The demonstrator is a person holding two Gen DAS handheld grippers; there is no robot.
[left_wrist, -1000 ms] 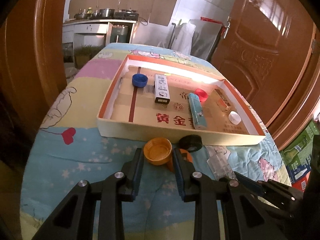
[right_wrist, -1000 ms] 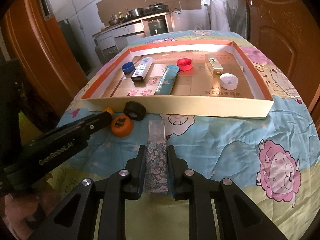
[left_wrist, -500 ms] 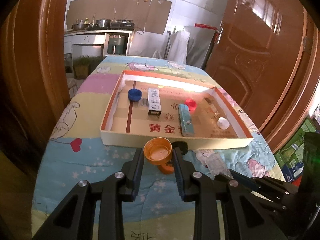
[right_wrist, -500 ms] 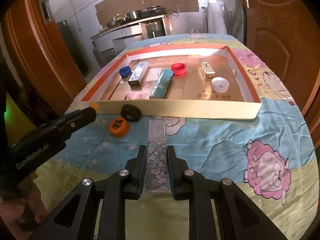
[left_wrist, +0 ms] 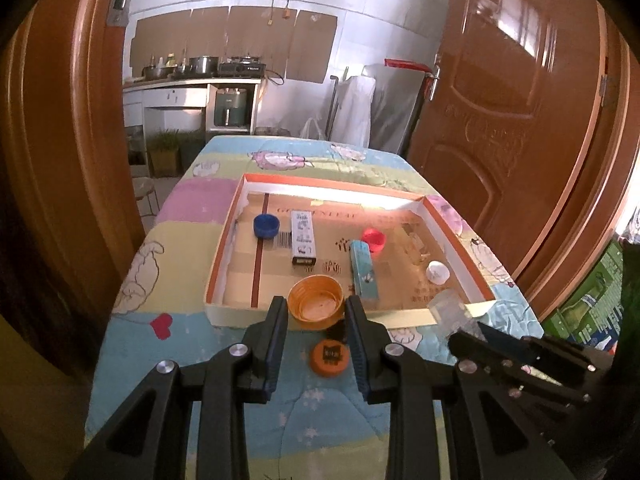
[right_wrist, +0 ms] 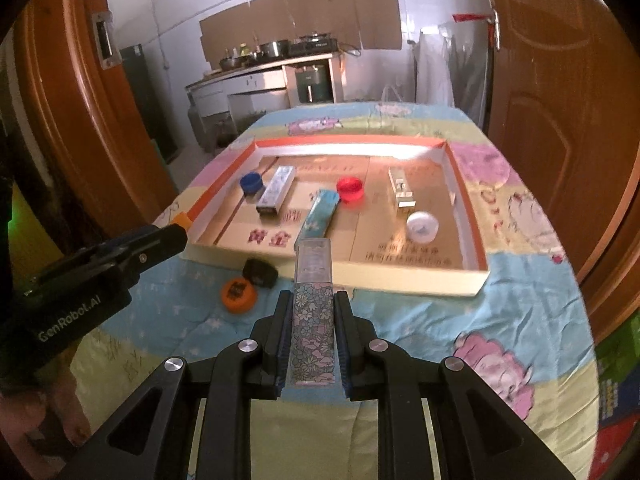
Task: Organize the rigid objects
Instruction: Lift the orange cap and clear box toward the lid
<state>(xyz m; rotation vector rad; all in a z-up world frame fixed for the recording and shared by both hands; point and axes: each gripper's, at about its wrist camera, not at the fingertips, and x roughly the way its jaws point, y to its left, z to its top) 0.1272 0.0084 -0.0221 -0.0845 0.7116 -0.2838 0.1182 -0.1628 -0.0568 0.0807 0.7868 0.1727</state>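
Observation:
My left gripper is shut on an orange bottle cap, open side up, held in the air over the near wall of the shallow cardboard tray. My right gripper is shut on a floral-patterned box with a clear end, lifted above the cloth just short of the tray. In the tray lie a blue cap, a white box, a teal box, a red cap, a clear box and a white cap.
A second orange cap and a black cap lie on the cartoon-print cloth before the tray's near wall. Brown doors flank the table. A kitchen counter stands behind. The left gripper shows in the right view.
Both grippers have risen and the view has pulled back. The left gripper lifted the orange cap off the cloth toward the tray; the right lifted the floral box.

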